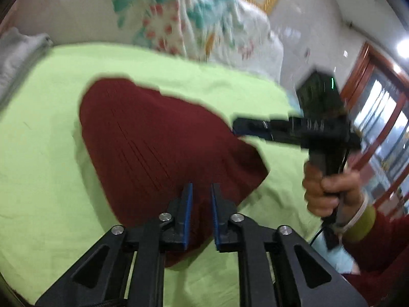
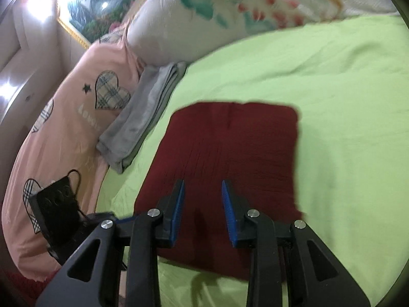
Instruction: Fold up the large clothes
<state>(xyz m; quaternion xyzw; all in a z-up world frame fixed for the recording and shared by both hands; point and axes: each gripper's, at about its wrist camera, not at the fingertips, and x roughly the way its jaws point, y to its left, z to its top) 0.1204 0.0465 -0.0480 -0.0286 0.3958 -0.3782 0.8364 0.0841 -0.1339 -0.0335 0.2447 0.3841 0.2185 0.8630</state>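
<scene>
A dark red garment (image 1: 153, 140) (image 2: 230, 148) lies folded into a flat, roughly square pad on the lime green sheet (image 1: 38, 166) (image 2: 345, 102). My left gripper (image 1: 201, 186) hovers over its near corner, the blue pads a narrow gap apart with nothing between them. My right gripper (image 2: 202, 183) is open and empty above the garment's near edge. In the left wrist view the right gripper (image 1: 236, 128) reaches in from the right, held by a hand (image 1: 329, 186), its tips at the garment's right edge.
A folded grey cloth (image 2: 143, 112) (image 1: 18, 56) lies beside the garment at the sheet's edge. A floral quilt (image 1: 191, 20) (image 2: 217, 7) is piled behind. A pink pillow with plaid hearts (image 2: 71, 117) sits left. A wood-framed glass door (image 1: 383, 117) stands right.
</scene>
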